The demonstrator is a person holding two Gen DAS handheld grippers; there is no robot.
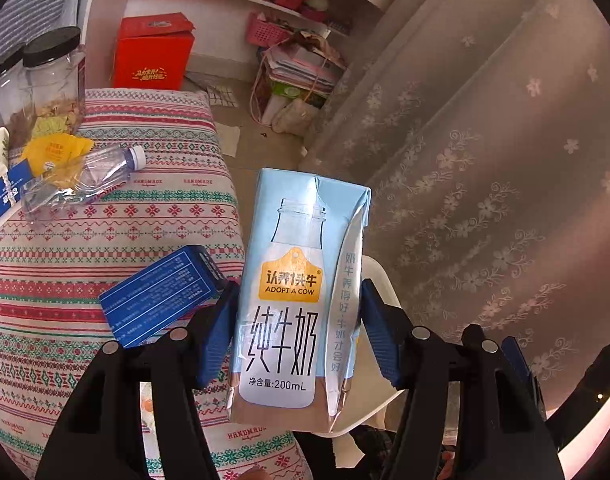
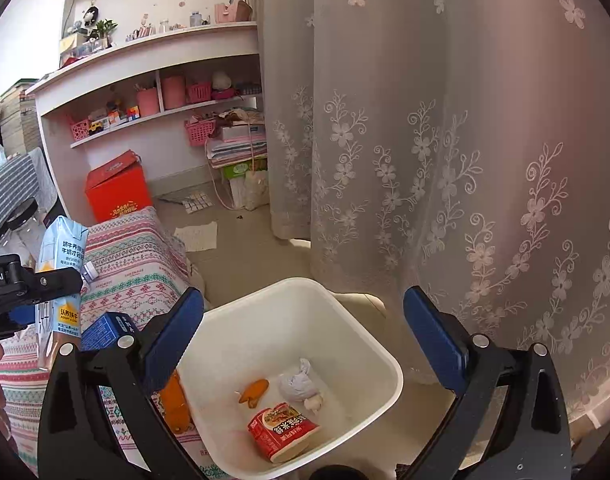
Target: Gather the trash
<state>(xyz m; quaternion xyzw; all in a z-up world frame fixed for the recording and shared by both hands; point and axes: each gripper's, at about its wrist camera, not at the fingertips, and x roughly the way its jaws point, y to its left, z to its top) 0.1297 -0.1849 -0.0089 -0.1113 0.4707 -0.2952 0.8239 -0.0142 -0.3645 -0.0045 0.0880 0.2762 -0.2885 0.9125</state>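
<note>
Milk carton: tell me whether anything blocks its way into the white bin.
Nothing visible does. The left gripper holds the milk carton upright beside the table edge, and the white bin sits open-topped just past it. The right gripper hangs open above the bin, with nothing between its fingers.

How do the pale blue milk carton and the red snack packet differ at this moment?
The milk carton is clamped upright in the left gripper; the red packet lies on its side inside the white bin. The carton is a pale blue box; the packet is red and rumpled. Both are empty-looking food packaging.
</note>
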